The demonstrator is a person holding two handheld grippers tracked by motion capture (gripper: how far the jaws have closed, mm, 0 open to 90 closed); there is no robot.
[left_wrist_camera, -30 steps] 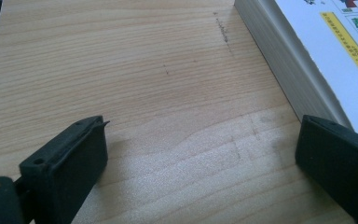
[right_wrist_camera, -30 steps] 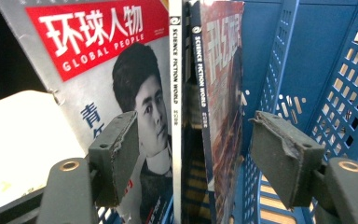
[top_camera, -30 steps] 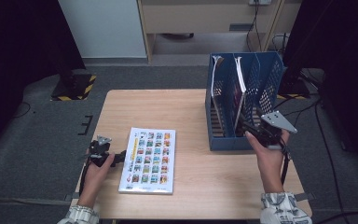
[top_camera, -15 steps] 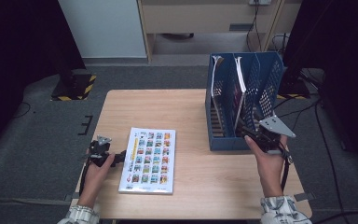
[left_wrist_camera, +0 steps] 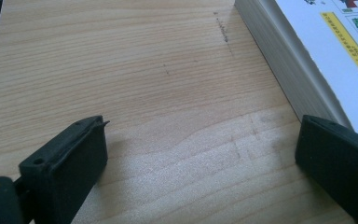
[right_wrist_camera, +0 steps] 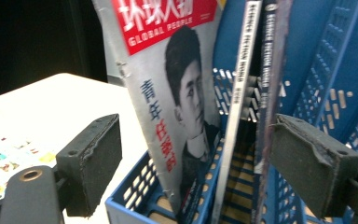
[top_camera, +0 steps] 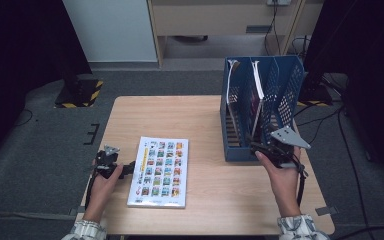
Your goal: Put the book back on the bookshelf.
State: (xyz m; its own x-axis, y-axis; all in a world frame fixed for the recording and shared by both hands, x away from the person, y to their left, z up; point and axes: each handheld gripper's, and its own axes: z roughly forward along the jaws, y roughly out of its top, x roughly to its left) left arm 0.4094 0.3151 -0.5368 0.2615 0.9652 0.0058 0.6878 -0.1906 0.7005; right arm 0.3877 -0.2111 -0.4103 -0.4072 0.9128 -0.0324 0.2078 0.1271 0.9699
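Magazines (right_wrist_camera: 177, 102) stood in the blue plastic rack (top_camera: 260, 107) on the right; the right gripper (top_camera: 270, 148), wide and just opening, held nothing and could knock them over. Left gripper (top_camera: 111, 165) waited open beside the picture-covered book (top_camera: 160, 170).

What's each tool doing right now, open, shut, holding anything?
Left tool: open, empty, low over the table beside the book.
Right tool: jaws just opened, holding nothing, at the blue file rack with the magazines ahead.
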